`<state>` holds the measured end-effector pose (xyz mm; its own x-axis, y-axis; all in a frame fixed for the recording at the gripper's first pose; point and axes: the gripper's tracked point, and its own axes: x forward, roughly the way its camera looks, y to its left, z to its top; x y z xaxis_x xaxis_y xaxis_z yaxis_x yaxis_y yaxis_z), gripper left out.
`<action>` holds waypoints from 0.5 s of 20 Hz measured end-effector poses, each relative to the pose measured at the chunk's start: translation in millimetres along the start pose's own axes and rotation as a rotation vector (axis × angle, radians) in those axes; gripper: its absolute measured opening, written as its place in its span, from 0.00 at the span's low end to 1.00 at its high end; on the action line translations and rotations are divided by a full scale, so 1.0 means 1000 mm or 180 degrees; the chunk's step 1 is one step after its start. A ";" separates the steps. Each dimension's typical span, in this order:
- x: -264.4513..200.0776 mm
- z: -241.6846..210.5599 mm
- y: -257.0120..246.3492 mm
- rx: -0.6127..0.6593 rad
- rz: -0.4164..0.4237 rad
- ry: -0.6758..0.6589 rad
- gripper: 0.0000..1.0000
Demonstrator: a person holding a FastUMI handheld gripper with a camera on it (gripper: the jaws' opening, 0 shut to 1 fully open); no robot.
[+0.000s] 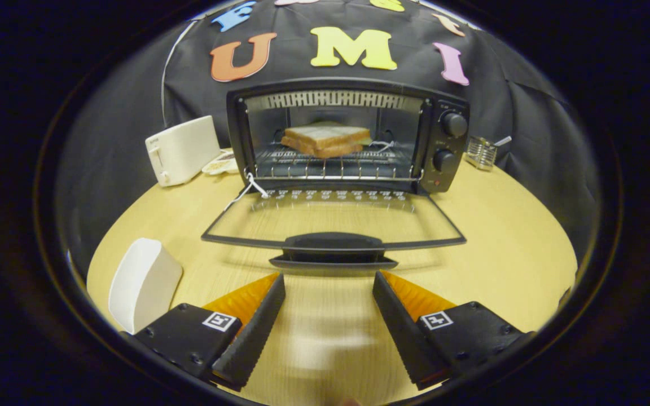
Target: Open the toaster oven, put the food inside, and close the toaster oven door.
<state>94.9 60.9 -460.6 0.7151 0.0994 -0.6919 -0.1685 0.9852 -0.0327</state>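
A black toaster oven [438, 141] stands at the back of the round wooden table. Its glass door [333, 225] is folded down flat toward me, with the door handle [333, 242] at the near edge. A toast sandwich [326, 139] lies on the wire rack [333, 166] inside. My gripper [329, 282] is open, its two fingers spread wide over the table with nothing between them. The door handle lies just ahead of the fingertips, apart from them.
A white toaster [181, 149] stands left of the oven with a small white dish [220, 164] beside it. A white plate [141, 282] sits by the left finger. A small metal rack [481, 152] stands right of the oven. The table [500, 237] drops off close behind my fingers.
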 end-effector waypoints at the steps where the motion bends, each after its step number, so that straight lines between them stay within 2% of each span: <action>1: 0.005 0.008 -0.003 0.0003 -0.0020 -0.0080 1.00; 5: 0.008 0.005 -0.003 0.0041 -0.0133 -0.0051 1.00; 10: -0.001 0.010 -0.002 0.0200 -0.0072 -0.0053 1.00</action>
<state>101.2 60.1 -452.2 0.7295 0.0789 -0.6794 -0.1098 0.9939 -0.0025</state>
